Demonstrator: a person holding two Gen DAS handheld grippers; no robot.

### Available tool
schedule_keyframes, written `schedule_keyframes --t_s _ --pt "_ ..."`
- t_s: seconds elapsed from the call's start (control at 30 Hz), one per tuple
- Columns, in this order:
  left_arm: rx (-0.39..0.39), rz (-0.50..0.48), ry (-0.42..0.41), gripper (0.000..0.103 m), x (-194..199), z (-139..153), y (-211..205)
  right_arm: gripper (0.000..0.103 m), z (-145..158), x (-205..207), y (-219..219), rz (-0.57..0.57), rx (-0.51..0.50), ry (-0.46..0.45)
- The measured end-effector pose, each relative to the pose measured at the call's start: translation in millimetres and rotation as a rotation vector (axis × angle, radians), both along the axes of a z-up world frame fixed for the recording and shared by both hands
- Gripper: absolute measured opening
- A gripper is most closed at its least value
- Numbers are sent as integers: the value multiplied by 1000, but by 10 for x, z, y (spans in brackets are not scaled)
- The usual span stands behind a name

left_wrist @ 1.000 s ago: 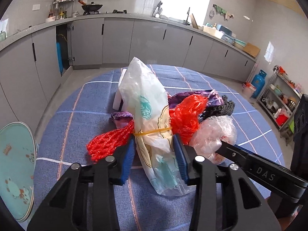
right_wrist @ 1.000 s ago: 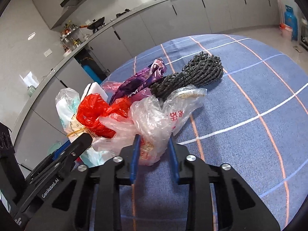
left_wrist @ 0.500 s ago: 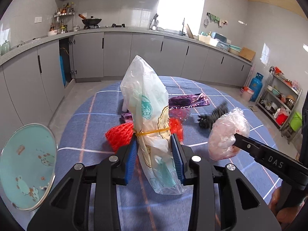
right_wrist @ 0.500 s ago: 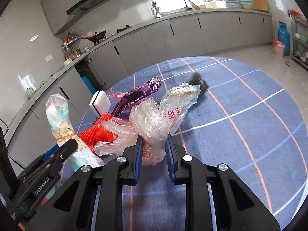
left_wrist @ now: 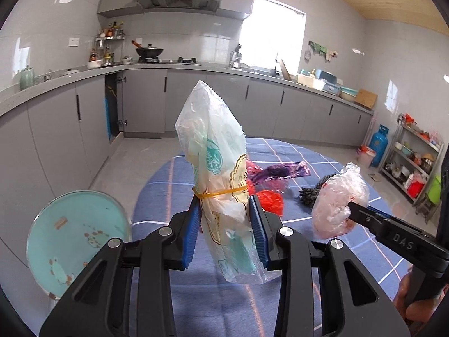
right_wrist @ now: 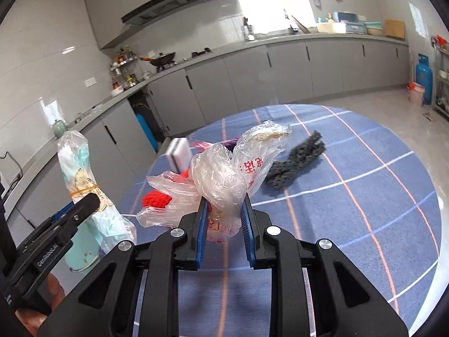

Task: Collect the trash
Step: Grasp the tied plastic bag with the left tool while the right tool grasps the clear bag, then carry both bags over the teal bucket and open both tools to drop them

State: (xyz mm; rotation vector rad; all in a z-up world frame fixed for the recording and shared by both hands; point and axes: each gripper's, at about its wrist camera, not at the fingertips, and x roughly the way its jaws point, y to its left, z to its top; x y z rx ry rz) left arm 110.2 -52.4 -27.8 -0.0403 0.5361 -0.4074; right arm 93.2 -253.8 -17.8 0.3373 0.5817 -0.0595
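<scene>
My left gripper (left_wrist: 224, 210) is shut on a white-and-green printed plastic bag (left_wrist: 216, 154) tied with a yellow rubber band, held upright above the table. My right gripper (right_wrist: 223, 207) is shut on a crumpled clear plastic bag (right_wrist: 233, 165) with red print, also lifted. Each held bag also shows in the other wrist view: the clear one (left_wrist: 339, 196) and the printed one (right_wrist: 81, 174). On the blue checked tablecloth (right_wrist: 350, 196) lie a red mesh net (right_wrist: 155, 198), a purple wrapper (left_wrist: 277, 172), a dark mesh bundle (right_wrist: 297, 163) and a white sponge block (right_wrist: 179, 156).
A turquoise bin (left_wrist: 75, 241) stands at the left below the table edge. Grey cabinets (left_wrist: 190, 104) and counter run along the far walls. A blue gas cylinder (left_wrist: 378, 146) and a metal shelf rack (left_wrist: 415, 168) are at the right.
Both grippers have risen with their bags, away from the pile on the table. The red net, purple wrapper and dark bundle stayed on the cloth.
</scene>
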Motion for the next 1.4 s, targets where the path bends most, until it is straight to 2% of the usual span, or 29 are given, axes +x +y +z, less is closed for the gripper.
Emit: schedule_keyframes --t_s 0.3,0.43,0.73,1.17,1.4 --pt "-3 54 8 35 -60 0 318 24 83 17 362 53 -51 -18" --pt "21 77 -1 35 -98 1 362 24 86 41 523 84 -69 -16" --pt "10 109 -7 35 -146 39 539 24 118 74 770 143 -103 -29" --pt "53 241 25 35 -84 -65 1012 24 16 287 1180 249 -125 -5" --pt "43 303 41 35 -32 -104 1308 24 32 390 1500 322 -156 -1"
